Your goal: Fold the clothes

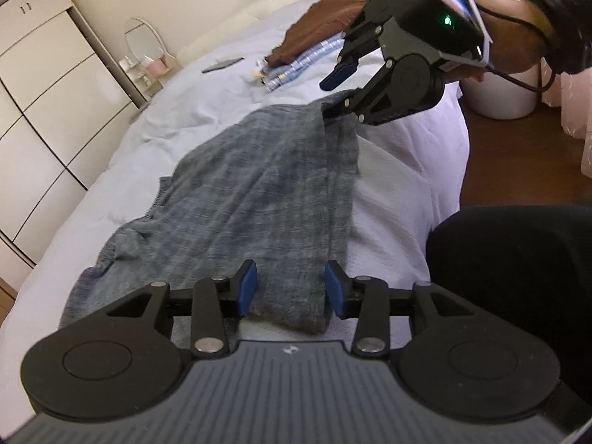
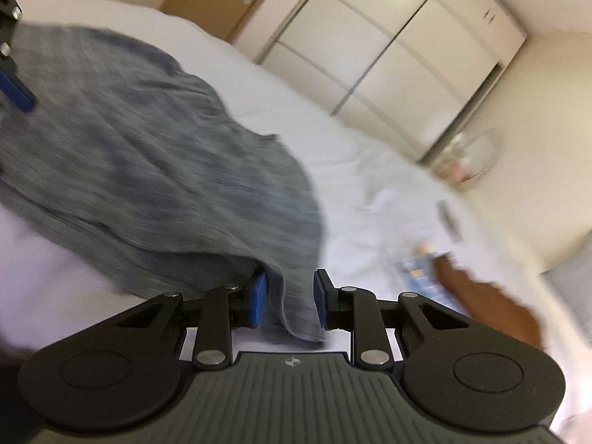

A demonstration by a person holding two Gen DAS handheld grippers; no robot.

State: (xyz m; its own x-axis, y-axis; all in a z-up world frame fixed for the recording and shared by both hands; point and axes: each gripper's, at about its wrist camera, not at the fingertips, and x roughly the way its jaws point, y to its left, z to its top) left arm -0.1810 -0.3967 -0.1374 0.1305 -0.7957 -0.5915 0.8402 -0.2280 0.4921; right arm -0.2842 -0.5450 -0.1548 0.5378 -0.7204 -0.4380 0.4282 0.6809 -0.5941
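A grey checked garment (image 1: 251, 185) (image 2: 148, 155) lies lengthwise on the white bed (image 1: 388, 192) (image 2: 370, 170). My left gripper (image 1: 291, 290) is at its near end, with the cloth's edge lying between the blue pads, which stand apart from it. At the far end, my right gripper (image 1: 329, 96) (image 2: 290, 303) straddles a corner fold: the lower finger is against the cloth and the upper pad is clear of it. A blue finger (image 2: 16, 88) of the left gripper shows at the edge of the blurred right wrist view.
A brown garment (image 1: 318, 26) and blue striped folded clothes (image 1: 296, 70) lie further up the bed, beside a dark flat object (image 1: 222, 64). A wardrobe (image 1: 44, 74) and a small round mirror (image 1: 144, 40) stand left. A white bin (image 1: 503, 88) and the person's dark leg (image 1: 518, 277) are right.
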